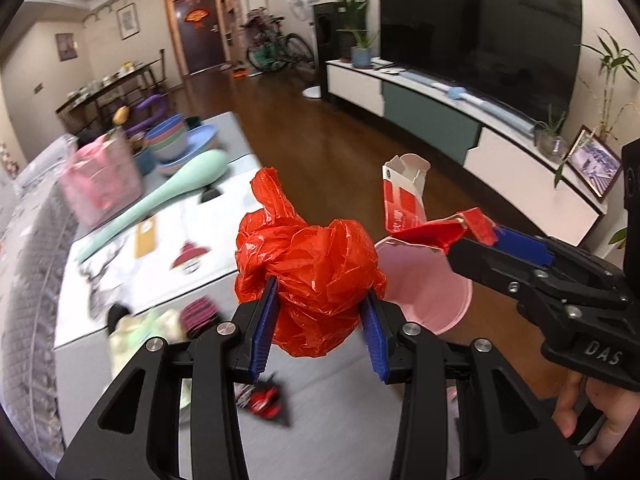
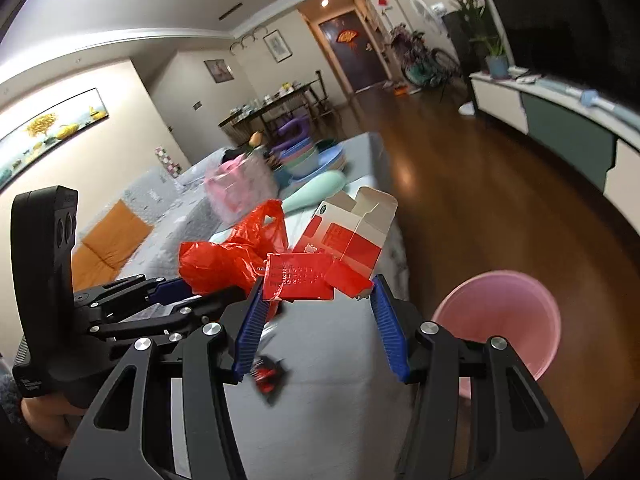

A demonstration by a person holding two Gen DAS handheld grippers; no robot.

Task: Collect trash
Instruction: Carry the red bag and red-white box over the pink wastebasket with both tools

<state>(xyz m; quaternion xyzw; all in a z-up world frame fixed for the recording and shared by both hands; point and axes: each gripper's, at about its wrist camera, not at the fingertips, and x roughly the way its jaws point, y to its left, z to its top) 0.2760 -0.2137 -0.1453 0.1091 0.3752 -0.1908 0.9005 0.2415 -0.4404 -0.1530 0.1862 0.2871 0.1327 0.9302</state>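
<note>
In the left wrist view, a crumpled red plastic bag is seen pinched between the blue pads of the left gripper, whose jaws are part closed on its bulk, and it is carried in the air just beside the rim of a pink bin that stands on the wooden floor beside the tabletop. The right gripper enters from the right with a torn red and white carton caught by one flap above the bin's mouth. A slip is judged possible there: only a thin, bent flap is held, so the carton could tear free or swing and land on the floor outside the rim. The bag is springy and slick, and if released off centre it could catch the rim and roll away. In the right wrist view, the carton is seen gripped at its lower flap by the right gripper, its jaws about half open around the flattened card, while the bin lies lower right, apart from the carton, so a release here would be judged premature. A small red scrap lies on the tabletop below and could be overlooked. The left gripper holds the bag close alongside, so a collision over the narrow bin is a risk.
</note>
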